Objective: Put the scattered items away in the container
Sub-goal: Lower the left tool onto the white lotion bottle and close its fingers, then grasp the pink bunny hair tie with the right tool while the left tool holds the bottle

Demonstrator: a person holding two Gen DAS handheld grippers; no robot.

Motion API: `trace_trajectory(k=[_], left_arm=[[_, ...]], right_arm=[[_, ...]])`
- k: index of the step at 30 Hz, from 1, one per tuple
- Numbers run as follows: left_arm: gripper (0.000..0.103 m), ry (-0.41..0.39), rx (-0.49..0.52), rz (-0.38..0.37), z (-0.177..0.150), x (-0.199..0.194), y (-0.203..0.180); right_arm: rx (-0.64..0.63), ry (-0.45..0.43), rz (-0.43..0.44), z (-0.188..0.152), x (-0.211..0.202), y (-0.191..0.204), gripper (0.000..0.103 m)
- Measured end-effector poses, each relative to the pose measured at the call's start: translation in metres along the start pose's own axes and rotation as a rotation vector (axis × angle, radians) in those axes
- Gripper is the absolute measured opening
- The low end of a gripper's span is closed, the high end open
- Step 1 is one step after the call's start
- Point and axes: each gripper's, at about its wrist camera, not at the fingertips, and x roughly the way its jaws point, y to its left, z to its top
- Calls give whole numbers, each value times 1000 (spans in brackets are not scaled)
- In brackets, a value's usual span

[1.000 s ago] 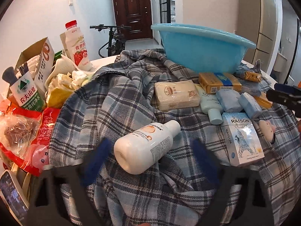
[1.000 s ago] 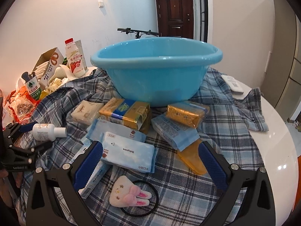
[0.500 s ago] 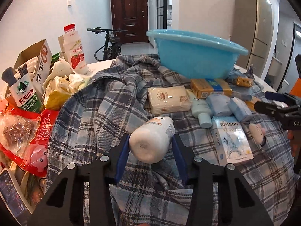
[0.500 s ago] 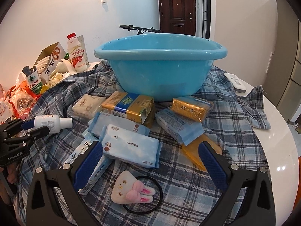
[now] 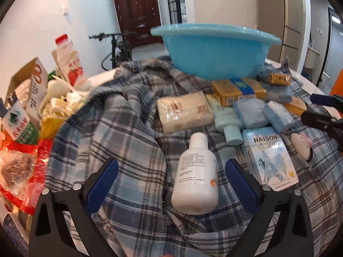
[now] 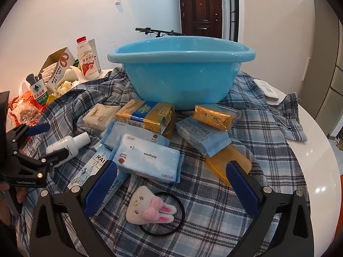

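Blue basin (image 6: 182,79) on plaid cloth (image 6: 246,150) (packets in front)

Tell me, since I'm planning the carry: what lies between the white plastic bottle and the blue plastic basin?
In the left wrist view, between the white bottle and the basin lies a cream wrapped tissue pack on plaid cloth.

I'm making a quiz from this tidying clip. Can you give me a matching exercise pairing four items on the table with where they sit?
Items:
1. white bottle
2. blue basin
3. bunny hair tie
4. white remote

Places:
A. on bare table, right of the basin
B. lying between the left hand-held gripper's opening jaws
C. at the far end of the plaid cloth
D. just in front of the right hand-held gripper

Pairs: 1-B, 2-C, 3-D, 4-A
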Motion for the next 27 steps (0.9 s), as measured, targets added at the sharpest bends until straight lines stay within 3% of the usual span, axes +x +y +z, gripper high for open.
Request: trace_trajectory(k=[3, 4, 6, 8, 9, 17, 22, 27], left_arm=[[98, 10, 15, -17, -4, 3, -4], [92, 12, 26, -16, -5, 4, -6], [75, 28, 42, -20, -6, 8, -10], [46, 48, 50, -32, -8, 12, -13], [39, 44, 46, -44, -7, 11, -12], [38, 5, 13, -35, -6, -5, -8], [38, -62, -20, -30, -1, -34, -2], [38, -143, -70, -48, 4, -70, 6]], right_arm=[[1, 0, 1, -1, 0, 0, 103], [2, 1, 0, -1, 0, -1, 103], [6, 4, 1, -1, 1, -1, 103], [6, 4, 1, -2, 1, -1, 103], [5, 4, 1, -2, 1, -1, 103], [8, 3, -18, -9, -4, -2, 103], [-9, -3, -74, -18, -20, -9, 103], [-21, 33, -44, -25, -18, -8, 103]])
